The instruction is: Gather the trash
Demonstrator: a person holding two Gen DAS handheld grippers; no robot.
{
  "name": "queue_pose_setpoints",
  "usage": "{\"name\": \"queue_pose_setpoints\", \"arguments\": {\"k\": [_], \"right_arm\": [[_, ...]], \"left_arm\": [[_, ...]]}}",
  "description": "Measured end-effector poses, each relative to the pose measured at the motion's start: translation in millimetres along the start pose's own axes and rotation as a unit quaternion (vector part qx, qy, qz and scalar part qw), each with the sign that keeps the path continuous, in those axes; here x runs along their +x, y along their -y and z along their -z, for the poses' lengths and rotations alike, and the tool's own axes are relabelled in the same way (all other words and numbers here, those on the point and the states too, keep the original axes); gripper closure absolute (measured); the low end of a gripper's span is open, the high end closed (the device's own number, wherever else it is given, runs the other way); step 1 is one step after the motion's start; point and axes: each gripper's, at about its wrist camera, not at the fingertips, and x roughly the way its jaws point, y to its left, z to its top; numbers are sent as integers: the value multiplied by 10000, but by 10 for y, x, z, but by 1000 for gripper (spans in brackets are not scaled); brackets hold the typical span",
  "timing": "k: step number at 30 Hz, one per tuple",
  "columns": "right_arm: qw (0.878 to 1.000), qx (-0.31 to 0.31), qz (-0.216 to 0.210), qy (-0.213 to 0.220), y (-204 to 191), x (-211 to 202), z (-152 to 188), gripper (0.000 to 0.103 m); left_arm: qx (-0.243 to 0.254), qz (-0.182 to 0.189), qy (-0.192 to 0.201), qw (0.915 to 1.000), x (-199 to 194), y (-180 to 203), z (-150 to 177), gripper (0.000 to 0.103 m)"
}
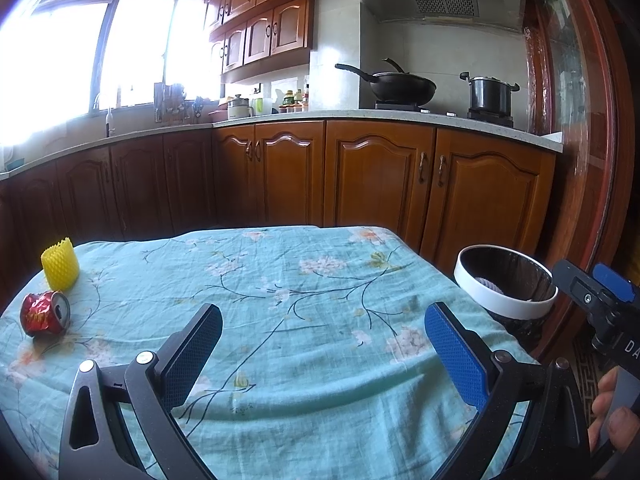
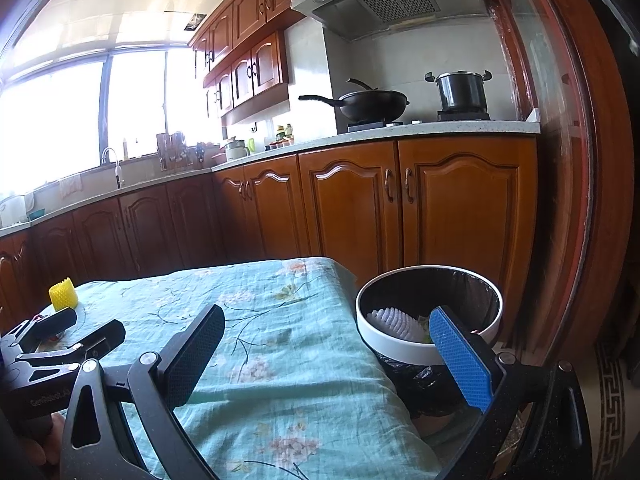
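A crushed red can (image 1: 45, 314) lies at the table's left edge. A yellow foam net sleeve (image 1: 60, 264) stands upright just behind it, and also shows in the right wrist view (image 2: 63, 291). A white-rimmed bin (image 1: 505, 282) with a black liner stands beside the table's right edge; in the right wrist view the bin (image 2: 428, 346) holds a white foam net (image 2: 394, 322). My left gripper (image 1: 323, 354) is open and empty above the tablecloth's middle. My right gripper (image 2: 326, 360) is open and empty, its blue finger over the bin's rim.
The table carries a teal floral cloth (image 1: 280, 300). Wooden cabinets (image 1: 360, 176) and a counter with a wok (image 1: 400, 86) and pot (image 1: 490, 94) run behind. A dark wooden door frame (image 1: 580, 140) stands at the right.
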Motion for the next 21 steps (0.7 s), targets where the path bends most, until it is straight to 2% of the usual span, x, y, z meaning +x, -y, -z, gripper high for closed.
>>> {"name": "queue_pose_setpoints", "arguments": {"k": [21], "right_arm": [[9995,109,-105,-269,-6,195,-15,0]], "left_arm": [[-79,28,-185,9998,178,-82,-55,1]]}}
